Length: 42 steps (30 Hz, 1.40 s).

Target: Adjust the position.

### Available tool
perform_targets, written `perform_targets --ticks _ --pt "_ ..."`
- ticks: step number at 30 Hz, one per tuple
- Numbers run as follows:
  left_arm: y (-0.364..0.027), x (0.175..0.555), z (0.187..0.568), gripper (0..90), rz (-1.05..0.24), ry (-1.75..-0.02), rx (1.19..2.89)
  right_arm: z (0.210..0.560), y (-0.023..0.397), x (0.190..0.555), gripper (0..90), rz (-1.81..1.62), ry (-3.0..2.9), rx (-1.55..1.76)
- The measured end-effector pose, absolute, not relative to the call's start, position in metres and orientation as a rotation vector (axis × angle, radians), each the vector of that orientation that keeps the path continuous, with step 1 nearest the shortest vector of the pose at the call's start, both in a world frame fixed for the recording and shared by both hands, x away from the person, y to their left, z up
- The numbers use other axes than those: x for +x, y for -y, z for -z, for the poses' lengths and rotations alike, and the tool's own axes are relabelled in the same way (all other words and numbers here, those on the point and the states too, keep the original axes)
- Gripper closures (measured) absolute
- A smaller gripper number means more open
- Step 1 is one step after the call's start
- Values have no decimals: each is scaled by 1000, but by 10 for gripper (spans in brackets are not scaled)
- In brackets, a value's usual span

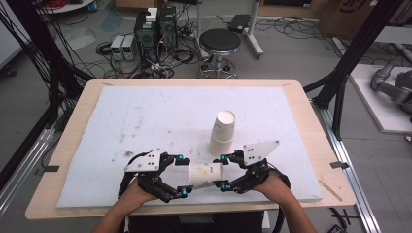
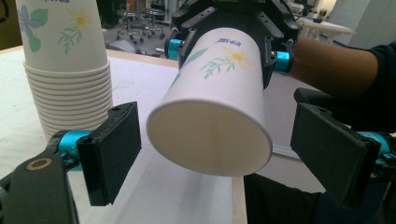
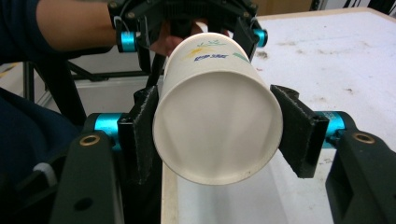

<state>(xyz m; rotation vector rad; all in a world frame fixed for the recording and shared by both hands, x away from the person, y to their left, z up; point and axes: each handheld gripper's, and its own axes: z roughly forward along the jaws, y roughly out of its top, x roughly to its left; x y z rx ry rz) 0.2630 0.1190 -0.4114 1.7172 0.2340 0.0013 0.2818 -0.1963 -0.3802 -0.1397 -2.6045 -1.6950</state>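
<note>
A white paper cup with a flower print lies on its side in the air near the table's front edge, between the two grippers. My right gripper is shut on its right end; in the right gripper view both pads press the cup's sides. My left gripper stands open around the other end. In the left gripper view its pads stand clear of the cup on each side. A stack of upside-down paper cups stands just behind.
A white foam mat covers the wooden table. The cup stack rises close at the left of the left gripper view. A black stool, computers and cables stand on the floor beyond the table.
</note>
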Motion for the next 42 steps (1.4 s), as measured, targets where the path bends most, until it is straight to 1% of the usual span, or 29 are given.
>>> perform_targets --ticks 14,20,31,33,35,36,42 --pt "-112 261 413 169 13 -217 1673 385 197 285 374 1769 2465 -149" --pt "-113 261 413 231 -14 -216 1672 390 200 288 375 1803 2391 -168" --pt "-115 260 408 294 -27 -223 1700 389 198 287 373 1776 2436 -168" --pt "-115 260 405 302 -34 -214 1716 387 198 287 355 1769 2445 -171" --pt "-115 260 403 310 -45 -207 1737 385 197 286 241 1758 2461 -221" --pt "-115 259 402 314 -46 -205 1745 384 197 286 221 1757 2467 -231" --pt "-114 261 391 317 -65 -207 1832 376 198 283 220 1738 2535 -244"
